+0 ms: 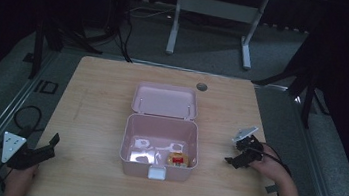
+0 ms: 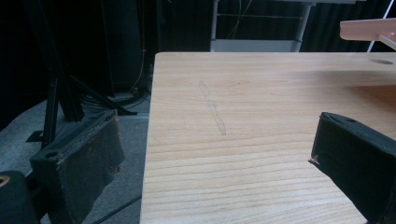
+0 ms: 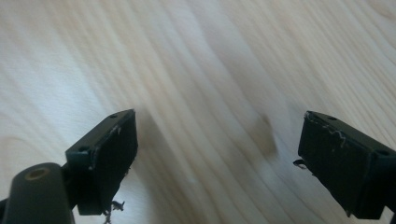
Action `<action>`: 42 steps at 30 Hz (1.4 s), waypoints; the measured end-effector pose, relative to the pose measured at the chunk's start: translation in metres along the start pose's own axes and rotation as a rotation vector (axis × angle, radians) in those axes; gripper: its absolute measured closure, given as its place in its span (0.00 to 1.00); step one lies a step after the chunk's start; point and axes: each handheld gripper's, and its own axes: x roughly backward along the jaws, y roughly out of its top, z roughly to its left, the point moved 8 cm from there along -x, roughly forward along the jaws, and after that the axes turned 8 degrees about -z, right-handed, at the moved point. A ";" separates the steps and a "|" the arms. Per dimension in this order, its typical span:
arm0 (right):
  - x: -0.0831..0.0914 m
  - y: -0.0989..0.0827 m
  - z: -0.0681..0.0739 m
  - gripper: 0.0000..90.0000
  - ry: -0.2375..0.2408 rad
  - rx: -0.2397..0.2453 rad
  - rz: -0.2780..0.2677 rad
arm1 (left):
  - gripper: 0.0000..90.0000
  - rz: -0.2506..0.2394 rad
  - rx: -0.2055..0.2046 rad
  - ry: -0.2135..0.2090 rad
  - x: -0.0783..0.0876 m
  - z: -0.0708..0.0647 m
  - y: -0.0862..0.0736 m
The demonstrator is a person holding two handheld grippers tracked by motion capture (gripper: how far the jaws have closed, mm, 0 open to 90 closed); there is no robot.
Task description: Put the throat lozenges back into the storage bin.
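Pink lunch box (image 1: 160, 149) at the centre of the wooden table (image 1: 95, 113), lid (image 1: 164, 100) swung back on the far side, a small wrapped snack (image 1: 178, 159) lying in the near right corner of the tub. The right gripper (image 1: 242, 154) hovers just to the right of the box, jaws pointing down at bare wood; in the right gripper view its jaws stand wide apart with nothing between them. The left gripper (image 1: 44, 150) rests at the near left corner of the table, well apart from the box, also spread and empty; in the left gripper view one jaw hangs off the table edge and the box's lid edge (image 2: 369, 29) shows far ahead and to its right.

Step in hand, as judged: the snack is placed and both tools are clear, so closing the box comes next. That calls for one gripper to reach beyond the tub, catch the lid's rim, and fold it forward onto the white latch (image 1: 157, 172). Nothing lies in either tool's path; a cable hole (image 1: 202, 87) sits beyond the lid, harmless.
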 end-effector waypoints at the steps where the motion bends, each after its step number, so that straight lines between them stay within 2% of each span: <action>1: 0.000 -0.002 -0.002 0.13 -0.008 -0.015 -0.014 | 0.03 -0.001 0.000 0.000 0.000 0.000 0.000; 2: 0.000 -0.002 -0.002 0.13 -0.008 -0.015 -0.014 | 0.03 -0.001 0.000 0.000 0.000 0.000 0.000; 4: 0.001 -0.008 -0.009 0.13 -0.037 -0.063 -0.053 | 0.03 0.000 0.000 0.000 0.000 0.000 0.000; 5: 0.001 -0.010 -0.011 0.13 -0.047 -0.071 -0.064 | 0.03 0.000 0.000 0.000 0.000 0.000 0.000; 12: 0.007 -0.019 -0.026 0.12 -0.162 -0.181 -0.169 | 0.03 0.001 0.000 0.001 0.000 0.000 0.000; 14: 0.007 -0.020 -0.027 0.12 -0.177 -0.189 -0.177 | 0.03 0.002 0.000 0.001 0.000 0.000 0.000; 15: 0.008 -0.023 -0.030 0.12 -0.223 -0.196 -0.190 | 0.03 0.001 -0.001 0.001 0.000 0.000 0.000; 16: 0.009 -0.024 -0.031 0.12 -0.239 -0.205 -0.198 | 0.03 0.001 -0.001 0.001 0.000 0.000 0.000; 21: 0.009 -0.031 -0.036 0.12 -0.290 -0.243 -0.200 | 0.03 0.003 -0.001 0.001 0.000 0.000 0.000; 24: 0.009 -0.033 -0.039 0.12 -0.296 -0.290 -0.210 | 0.03 0.001 0.000 0.002 0.000 0.000 0.000; 27: 0.010 -0.034 -0.043 0.12 -0.335 -0.329 -0.231 | 0.03 0.002 0.000 0.002 0.000 0.000 0.000; 31: 0.015 -0.036 -0.051 0.12 -0.423 -0.380 -0.275 | 0.03 0.003 0.000 0.000 0.000 0.000 0.000; 32: 0.015 -0.036 -0.051 0.12 -0.423 -0.380 -0.275 | 0.03 0.003 0.000 0.000 0.000 0.000 0.000; 33: 0.017 -0.038 -0.055 0.12 -0.468 -0.413 -0.286 | 0.03 0.003 0.000 0.000 0.000 0.000 0.000; 34: 0.018 -0.039 -0.056 0.12 -0.482 -0.434 -0.287 | 0.03 0.003 0.000 0.000 0.000 0.000 0.000; 36: 0.019 -0.040 -0.059 0.12 -0.527 -0.450 -0.297 | 0.03 0.003 0.000 0.000 0.000 0.000 0.000; 42: 0.025 -0.042 -0.063 0.12 -0.612 -0.509 -0.352 | 0.03 0.004 0.000 -0.001 0.000 0.000 0.000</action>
